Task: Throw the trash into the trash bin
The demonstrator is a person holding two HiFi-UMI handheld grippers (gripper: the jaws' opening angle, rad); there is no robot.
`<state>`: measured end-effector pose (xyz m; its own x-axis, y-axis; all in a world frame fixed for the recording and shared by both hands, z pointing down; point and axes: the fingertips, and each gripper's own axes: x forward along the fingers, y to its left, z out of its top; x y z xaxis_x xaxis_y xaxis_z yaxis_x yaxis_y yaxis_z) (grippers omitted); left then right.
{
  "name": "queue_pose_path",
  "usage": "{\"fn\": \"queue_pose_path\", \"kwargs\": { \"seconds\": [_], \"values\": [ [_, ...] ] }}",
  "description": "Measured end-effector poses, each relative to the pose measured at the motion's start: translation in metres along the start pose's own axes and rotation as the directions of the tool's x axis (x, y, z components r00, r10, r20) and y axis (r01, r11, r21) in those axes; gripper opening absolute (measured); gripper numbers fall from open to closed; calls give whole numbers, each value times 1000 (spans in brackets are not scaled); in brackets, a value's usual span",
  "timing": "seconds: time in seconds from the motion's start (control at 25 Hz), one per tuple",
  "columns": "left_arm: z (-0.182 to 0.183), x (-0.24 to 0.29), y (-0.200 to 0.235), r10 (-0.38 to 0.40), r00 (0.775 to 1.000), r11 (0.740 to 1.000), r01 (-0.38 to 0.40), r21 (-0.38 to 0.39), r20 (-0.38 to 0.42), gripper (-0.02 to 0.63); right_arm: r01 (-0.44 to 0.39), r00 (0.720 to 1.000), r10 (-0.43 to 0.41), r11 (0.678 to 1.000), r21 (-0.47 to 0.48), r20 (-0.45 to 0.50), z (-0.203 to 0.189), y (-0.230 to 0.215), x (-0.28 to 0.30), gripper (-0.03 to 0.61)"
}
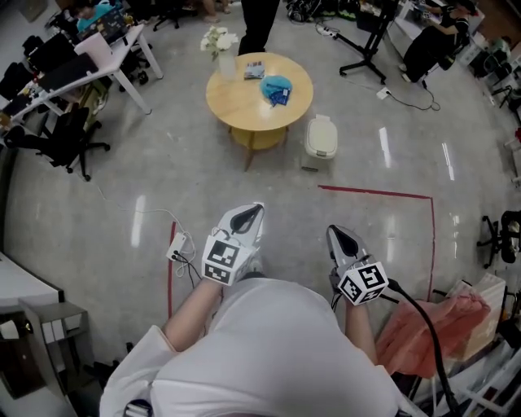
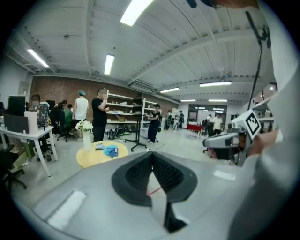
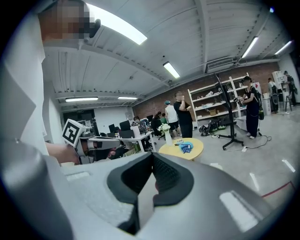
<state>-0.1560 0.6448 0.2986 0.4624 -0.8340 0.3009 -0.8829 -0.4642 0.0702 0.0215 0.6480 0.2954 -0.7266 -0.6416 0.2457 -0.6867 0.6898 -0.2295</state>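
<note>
A crumpled blue wrapper (image 1: 277, 89) lies on a round yellow table (image 1: 244, 106) far ahead, beside a smaller packet (image 1: 253, 70) and a vase of white flowers (image 1: 221, 47). A white lidded trash bin (image 1: 321, 137) stands on the floor just right of the table. My left gripper (image 1: 257, 208) and right gripper (image 1: 332, 231) are held side by side in front of my body, well short of the table, both shut with nothing in them. The left gripper view shows the shut left gripper (image 2: 152, 156), the table (image 2: 93, 158) and the wrapper (image 2: 111, 151). In the right gripper view I see the shut right gripper (image 3: 152, 157) and the wrapper (image 3: 185, 147).
A person in black (image 1: 259, 24) stands behind the table. White desks and black chairs (image 1: 65, 138) fill the left side, and a black stand (image 1: 366, 49) is at the back right. Red tape (image 1: 374, 194) marks the floor. A red plastic bag (image 1: 444, 326) lies at my right.
</note>
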Motion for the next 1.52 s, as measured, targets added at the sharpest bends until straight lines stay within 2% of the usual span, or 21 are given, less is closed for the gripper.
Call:
{"fn": "queue_pose_path", "kwargs": {
  "seconds": [0.36,0.72,1.0,1.52],
  "values": [
    [-5,7,37,-60,998,998,61,29,-23,6,25,1000,-25,1000,-14,-8,6,11,45,0],
    [-9,20,55,-59,997,998,59,11,-44,6,21,999,-22,1000,-14,-33,9,6,64,0],
    [-7,55,56,-26,998,1000,27,8,-53,6,9,1000,-9,1000,15,-15,14,-35,75,0],
    [38,135,54,52,998,999,-52,1,-30,6,-76,997,76,997,-3,-8,51,-121,105,1]
  ]
}}
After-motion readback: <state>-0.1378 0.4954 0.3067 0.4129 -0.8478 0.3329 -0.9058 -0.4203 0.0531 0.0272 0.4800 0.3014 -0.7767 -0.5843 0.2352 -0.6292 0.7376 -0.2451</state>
